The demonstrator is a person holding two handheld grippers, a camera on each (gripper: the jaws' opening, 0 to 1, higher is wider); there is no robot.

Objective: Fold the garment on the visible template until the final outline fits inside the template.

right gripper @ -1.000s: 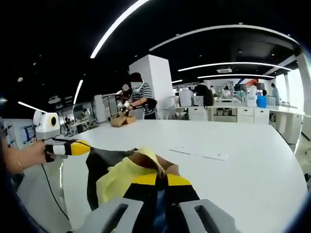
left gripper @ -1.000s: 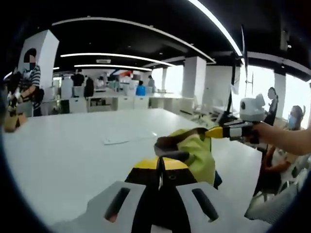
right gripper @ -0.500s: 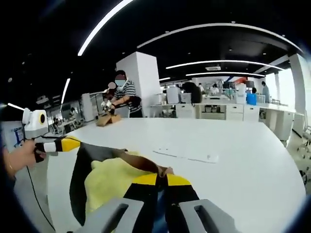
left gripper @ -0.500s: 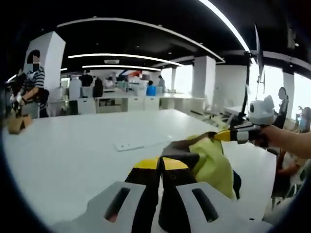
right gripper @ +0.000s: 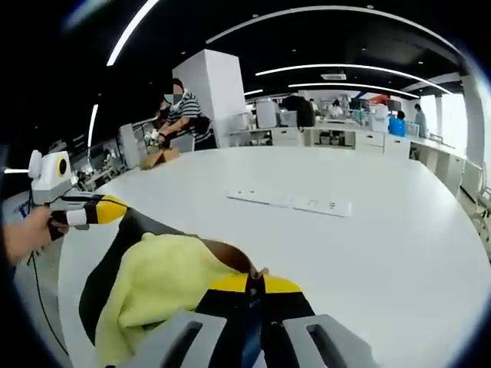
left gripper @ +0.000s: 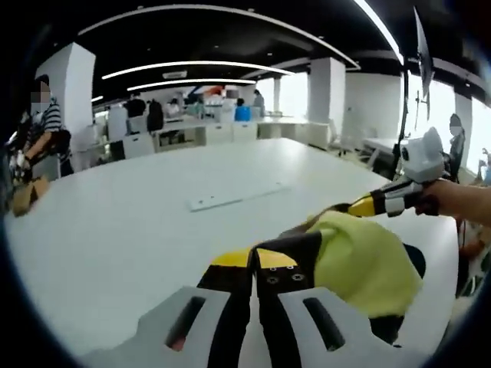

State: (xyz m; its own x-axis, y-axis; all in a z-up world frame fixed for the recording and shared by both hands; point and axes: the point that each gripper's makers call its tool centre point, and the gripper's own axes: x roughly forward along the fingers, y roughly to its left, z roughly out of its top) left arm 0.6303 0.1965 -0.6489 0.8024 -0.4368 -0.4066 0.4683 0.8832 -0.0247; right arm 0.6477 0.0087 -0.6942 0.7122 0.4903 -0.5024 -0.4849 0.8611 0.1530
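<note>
A big white table [left gripper: 115, 222] sits in a bright office. Both claws, left claw [left gripper: 255, 259] and right claw [right gripper: 255, 284], pinch the yellow and black garment [right gripper: 157, 280] at 6 o'clock. Its lower part is cut off.

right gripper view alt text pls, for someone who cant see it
The right gripper, jaws shut, grips a yellow and black garment above a white table. The left gripper, held by a hand, grips the garment's far edge. People stand in the office behind.
</note>
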